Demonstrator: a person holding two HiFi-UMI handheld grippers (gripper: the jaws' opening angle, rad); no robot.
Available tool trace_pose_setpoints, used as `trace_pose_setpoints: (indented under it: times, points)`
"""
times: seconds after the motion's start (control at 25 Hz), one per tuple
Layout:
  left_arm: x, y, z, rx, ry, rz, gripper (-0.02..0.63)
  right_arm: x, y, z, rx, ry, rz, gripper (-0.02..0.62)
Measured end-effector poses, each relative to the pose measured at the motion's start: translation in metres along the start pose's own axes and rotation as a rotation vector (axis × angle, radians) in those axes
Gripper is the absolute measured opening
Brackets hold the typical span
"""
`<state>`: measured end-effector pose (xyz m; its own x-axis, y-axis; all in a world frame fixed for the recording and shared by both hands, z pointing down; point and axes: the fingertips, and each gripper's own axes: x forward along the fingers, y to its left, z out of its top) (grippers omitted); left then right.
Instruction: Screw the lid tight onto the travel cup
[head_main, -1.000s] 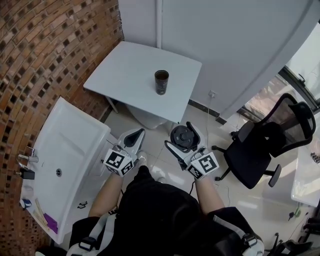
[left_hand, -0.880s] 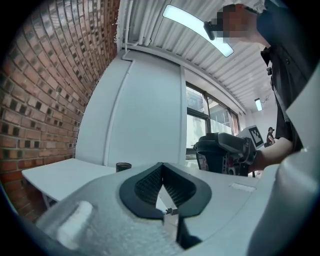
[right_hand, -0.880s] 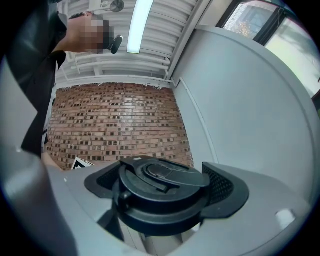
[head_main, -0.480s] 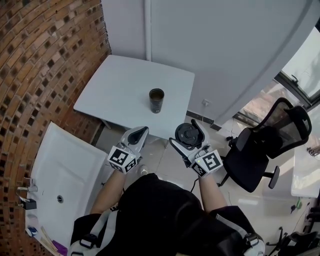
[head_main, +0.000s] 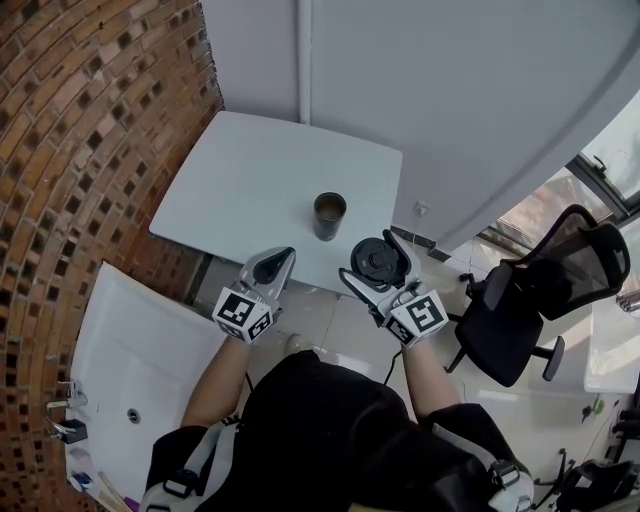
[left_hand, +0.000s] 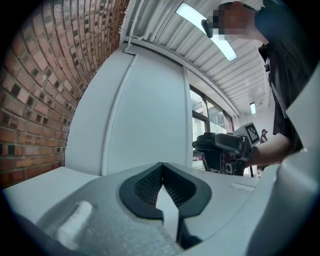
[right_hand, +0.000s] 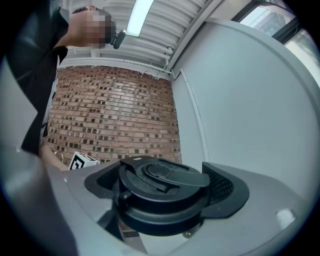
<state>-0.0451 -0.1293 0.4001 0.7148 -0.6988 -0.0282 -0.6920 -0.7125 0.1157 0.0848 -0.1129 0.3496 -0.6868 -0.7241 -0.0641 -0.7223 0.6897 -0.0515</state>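
A dark travel cup (head_main: 329, 216) stands upright and uncovered near the front edge of the white table (head_main: 250, 190). My right gripper (head_main: 378, 262) is shut on the round black lid (head_main: 375, 263), held just right of the cup and a little nearer to me; in the right gripper view the lid (right_hand: 162, 192) fills the space between the jaws. My left gripper (head_main: 273, 265) hangs at the table's front edge, left of the cup, shut with nothing in it; its black pads (left_hand: 150, 182) meet in the left gripper view.
A brick wall (head_main: 80, 130) runs along the left. A white sink unit (head_main: 140, 370) stands below left of the table. A black office chair (head_main: 540, 290) is at the right. A white wall panel (head_main: 450, 90) rises behind the table.
Both grippers have come closer to the table, and the lid now sits beside the cup. The head view has shifted so the table lies nearer.
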Motion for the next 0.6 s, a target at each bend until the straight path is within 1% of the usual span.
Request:
trace_pose_setpoints:
  times: [0.2,0.44,0.6]
  points:
    - [-0.003,0.021,-0.007,-0.018,0.011,-0.024,0.002,0.029,0.004,-0.003,-0.014,0.034,0.001,0.488]
    - [-0.012,0.052,-0.016,-0.049,0.016,-0.017,0.002,0.047,0.002,-0.006,-0.014,0.025,-0.020,0.489]
    - [-0.008,0.056,-0.015,-0.058,0.012,-0.017,0.002,0.054,-0.001,-0.009,-0.022,0.033,-0.007,0.488]
